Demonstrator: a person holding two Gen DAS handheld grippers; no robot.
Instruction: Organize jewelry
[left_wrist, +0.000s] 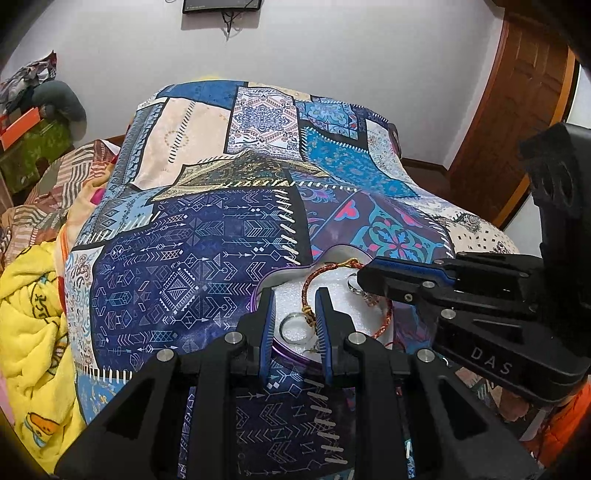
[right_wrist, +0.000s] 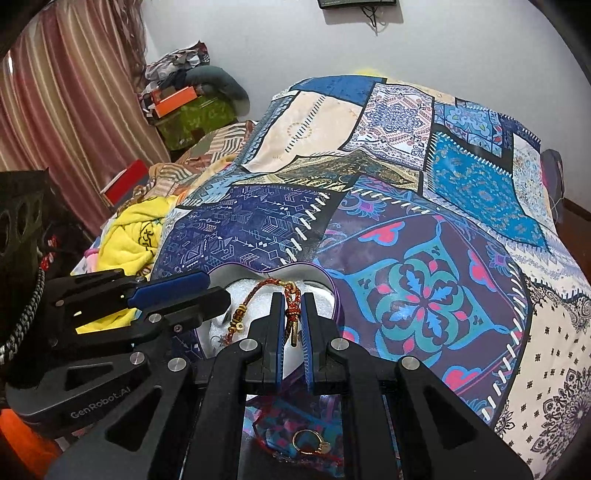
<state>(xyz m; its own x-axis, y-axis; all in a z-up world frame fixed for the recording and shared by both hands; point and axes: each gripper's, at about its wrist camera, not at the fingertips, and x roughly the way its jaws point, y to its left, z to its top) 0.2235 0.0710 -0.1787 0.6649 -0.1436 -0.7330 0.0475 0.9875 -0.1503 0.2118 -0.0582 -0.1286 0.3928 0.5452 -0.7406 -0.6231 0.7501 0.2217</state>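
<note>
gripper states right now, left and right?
Left gripper: jaws partly open around a silver ring; pads don't touch it.
Right gripper: shut on the red-and-gold braided bracelet.

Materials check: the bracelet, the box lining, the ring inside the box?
Bracelet: braided red-and-gold cord, matte, with shiny gold-coloured beads, probably metal. Lining: white foam, judging by its grainy, sparkly surface. Ring: silver-coloured, glossy, likely metal; too small to be sure.

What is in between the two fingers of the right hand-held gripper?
In the right wrist view, the red-and-gold braided bracelet is pinched between the right hand-held gripper fingers, above the heart-shaped tin.
</note>
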